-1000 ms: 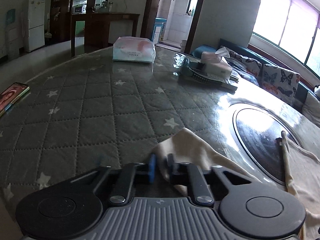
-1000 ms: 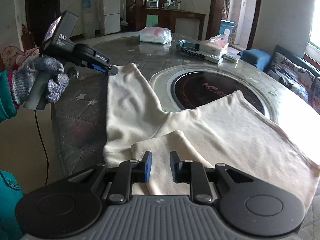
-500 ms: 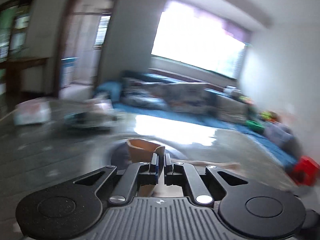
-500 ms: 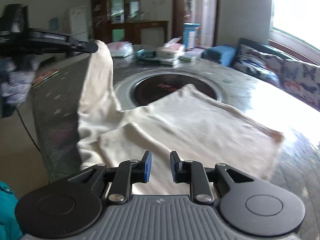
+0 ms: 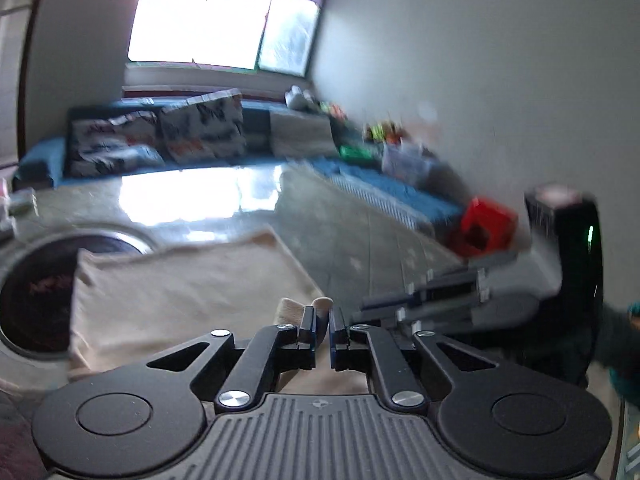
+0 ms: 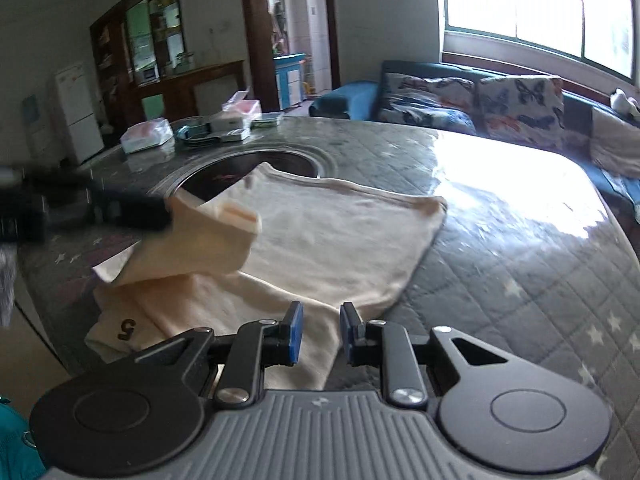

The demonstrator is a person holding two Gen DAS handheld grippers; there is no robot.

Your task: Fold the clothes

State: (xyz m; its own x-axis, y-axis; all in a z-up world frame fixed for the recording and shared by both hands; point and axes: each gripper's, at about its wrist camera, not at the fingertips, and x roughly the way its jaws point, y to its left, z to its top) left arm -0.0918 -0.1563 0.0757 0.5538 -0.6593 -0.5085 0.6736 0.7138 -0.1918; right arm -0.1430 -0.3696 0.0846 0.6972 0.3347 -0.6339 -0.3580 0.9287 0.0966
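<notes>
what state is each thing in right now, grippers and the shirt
left gripper: shut on a sleeve of the cream shirt, holding it lifted above the body
right gripper: open, holds nothing, over the shirt's near edge
cream shirt: partly folded, body flat on the table, one sleeve raised over it
table: quilted cover under the shirt

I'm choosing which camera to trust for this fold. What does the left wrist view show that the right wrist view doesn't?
Only the left wrist view shows the left hand-held gripper from behind, closed on a pinch of the cream garment, plus a red object near the wall. Only the right wrist view shows the lifted sleeve being carried over the body, a printed 5, the open right hand-held gripper and tissue packs. Both show the garment, the round inset hob, the quilted table cover and the sofa.
</notes>
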